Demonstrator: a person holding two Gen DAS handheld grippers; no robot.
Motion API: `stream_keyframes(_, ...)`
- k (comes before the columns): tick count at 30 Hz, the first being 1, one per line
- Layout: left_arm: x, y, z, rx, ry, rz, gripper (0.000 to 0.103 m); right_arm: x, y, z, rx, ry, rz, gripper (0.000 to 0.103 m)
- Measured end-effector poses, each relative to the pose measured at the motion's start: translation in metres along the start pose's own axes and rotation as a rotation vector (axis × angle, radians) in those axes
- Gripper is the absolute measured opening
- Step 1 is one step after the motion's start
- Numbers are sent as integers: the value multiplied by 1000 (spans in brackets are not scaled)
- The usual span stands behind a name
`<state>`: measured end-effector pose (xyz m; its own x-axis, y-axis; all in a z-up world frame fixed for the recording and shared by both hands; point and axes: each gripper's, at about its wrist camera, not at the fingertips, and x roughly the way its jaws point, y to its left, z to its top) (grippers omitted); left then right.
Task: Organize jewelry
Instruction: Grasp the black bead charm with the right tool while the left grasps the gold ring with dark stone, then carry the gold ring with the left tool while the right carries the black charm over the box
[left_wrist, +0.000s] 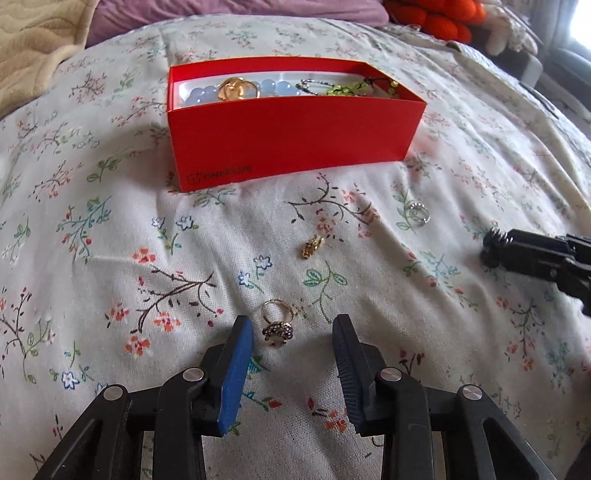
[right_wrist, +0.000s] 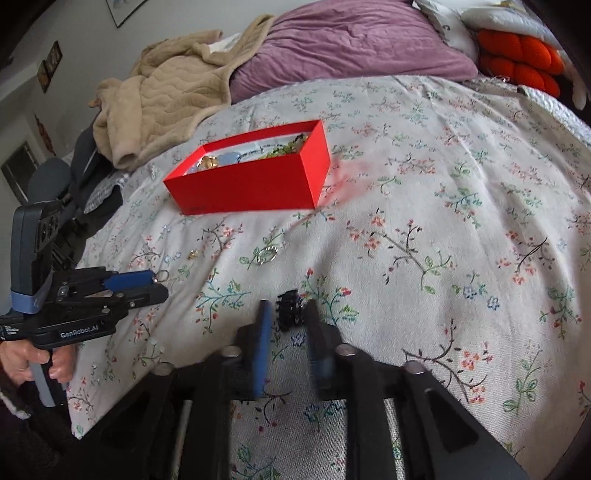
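Observation:
A red box (left_wrist: 288, 147) on the floral bedspread holds blue beads, a gold piece and green jewelry; it also shows in the right wrist view (right_wrist: 255, 184). My left gripper (left_wrist: 293, 328) is open, its blue pads either side of a gold ring with a dark cluster top (left_wrist: 277, 326). A small gold earring (left_wrist: 312, 246) and a silver ring (left_wrist: 418, 213) lie farther on. My right gripper (right_wrist: 288, 314) has its fingers around a small black hair claw (right_wrist: 290, 308); it also shows in the left wrist view (left_wrist: 493, 245).
A beige blanket (right_wrist: 159, 99), a purple pillow (right_wrist: 351, 48) and an orange knotted cushion (right_wrist: 524, 55) lie at the head of the bed. The bed's left edge (right_wrist: 92, 295) drops off beside the left gripper's handle.

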<state>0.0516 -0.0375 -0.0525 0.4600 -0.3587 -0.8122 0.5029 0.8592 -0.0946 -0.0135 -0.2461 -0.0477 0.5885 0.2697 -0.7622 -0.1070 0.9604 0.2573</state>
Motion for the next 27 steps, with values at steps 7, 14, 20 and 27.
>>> stream_keyframes(7,4,-5,2,33,-5,26,31,8,9,0,-51,23,-2,61)
stream_keyframes(14,4,-4,2,30,-3,65,12,18,8,9,-42,34,-44,57)
stream_keyframes(20,4,-4,3,20,8,77,11,23,6,13,-32,55,-90,20)
stream_keyframes(27,2,-1,6,-11,30,70,11,24,7,14,-29,59,-92,14)
